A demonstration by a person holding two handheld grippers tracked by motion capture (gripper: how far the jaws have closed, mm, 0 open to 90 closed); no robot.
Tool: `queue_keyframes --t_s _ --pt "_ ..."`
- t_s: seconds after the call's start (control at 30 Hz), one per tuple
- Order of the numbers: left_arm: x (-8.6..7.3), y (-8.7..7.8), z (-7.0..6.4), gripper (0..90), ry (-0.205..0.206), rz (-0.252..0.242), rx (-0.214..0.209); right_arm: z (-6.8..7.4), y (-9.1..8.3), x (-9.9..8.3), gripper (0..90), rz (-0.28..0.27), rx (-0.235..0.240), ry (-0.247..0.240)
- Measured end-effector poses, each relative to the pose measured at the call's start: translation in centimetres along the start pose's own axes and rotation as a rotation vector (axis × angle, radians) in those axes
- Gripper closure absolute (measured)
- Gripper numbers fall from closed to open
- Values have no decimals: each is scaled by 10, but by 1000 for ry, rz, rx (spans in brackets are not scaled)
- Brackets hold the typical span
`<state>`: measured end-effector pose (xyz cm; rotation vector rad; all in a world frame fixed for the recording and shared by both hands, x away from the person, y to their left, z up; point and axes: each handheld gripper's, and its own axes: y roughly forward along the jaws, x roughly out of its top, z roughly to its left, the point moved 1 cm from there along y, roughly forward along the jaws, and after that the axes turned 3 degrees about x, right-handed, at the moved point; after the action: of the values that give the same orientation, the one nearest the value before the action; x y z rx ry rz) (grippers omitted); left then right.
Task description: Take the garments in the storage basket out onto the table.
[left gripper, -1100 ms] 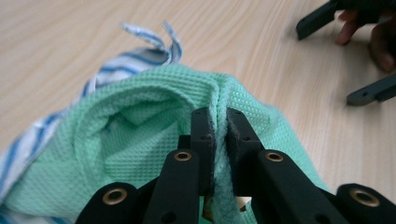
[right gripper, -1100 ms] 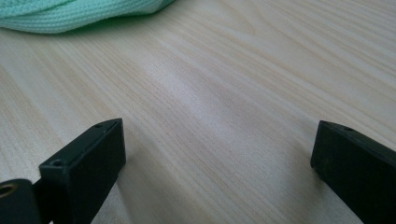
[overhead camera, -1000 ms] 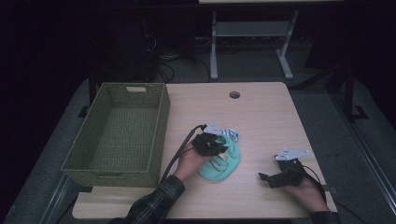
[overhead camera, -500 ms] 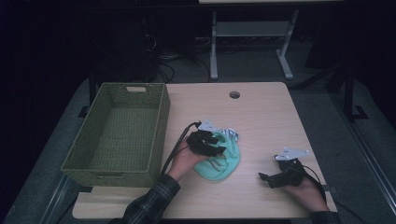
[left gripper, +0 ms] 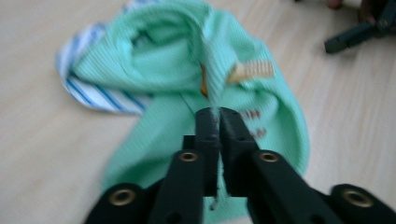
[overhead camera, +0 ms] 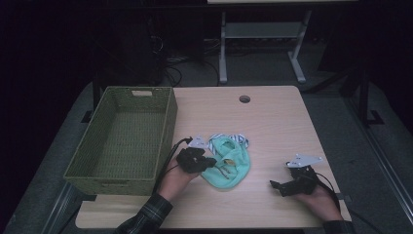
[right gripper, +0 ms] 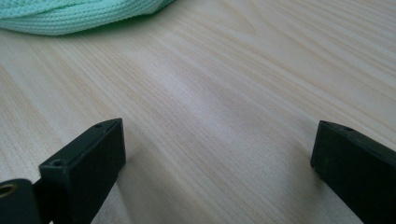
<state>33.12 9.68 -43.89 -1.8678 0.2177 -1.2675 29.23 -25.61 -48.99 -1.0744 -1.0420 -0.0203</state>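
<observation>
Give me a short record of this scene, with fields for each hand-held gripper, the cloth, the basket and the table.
left hand-held gripper: jaws shut on a fold of the cloth
right hand-held gripper: jaws open, low over bare table, apart from the cloth
cloth: mint green knit, crumpled, lying on the table with a blue-striped white piece at its far edge
basket: green woven, nothing inside, on the left side of the table
table: light wood, with a round hole near the far edge

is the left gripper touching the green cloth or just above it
Touching. In the left gripper view the left gripper has its jaws closed on a raised fold of the green cloth, with fabric pinched between the tips.
</observation>
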Motion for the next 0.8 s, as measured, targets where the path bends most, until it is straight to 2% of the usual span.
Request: queue_keyframes --t_s 0.1,0.13,0.17,0.27,0.3,0.47,0.73,0.8 --pt "-5 7 -4 895 39 62 37 0 0 0 29 0 0 0" --pt "-6 11 -5 895 30 69 50 0 0 0 29 0 -2 4" --pt "-7 12 -4 895 45 90 55 0 0 0 29 0 -2 4" --pt "-10 21 -3 895 42 127 50 0 0 0 29 0 -3 5" --pt "-11 23 -3 895 52 134 48 0 0 0 29 0 -3 5" --pt "-10 28 -10 894 67 140 27 0 0 0 29 0 -2 5" --pt "-7 38 -30 886 81 117 -51 1 1 1 29 0 -1 5" --pt "-6 40 -34 883 102 121 -67 0 1 1 29 -1 -1 4"
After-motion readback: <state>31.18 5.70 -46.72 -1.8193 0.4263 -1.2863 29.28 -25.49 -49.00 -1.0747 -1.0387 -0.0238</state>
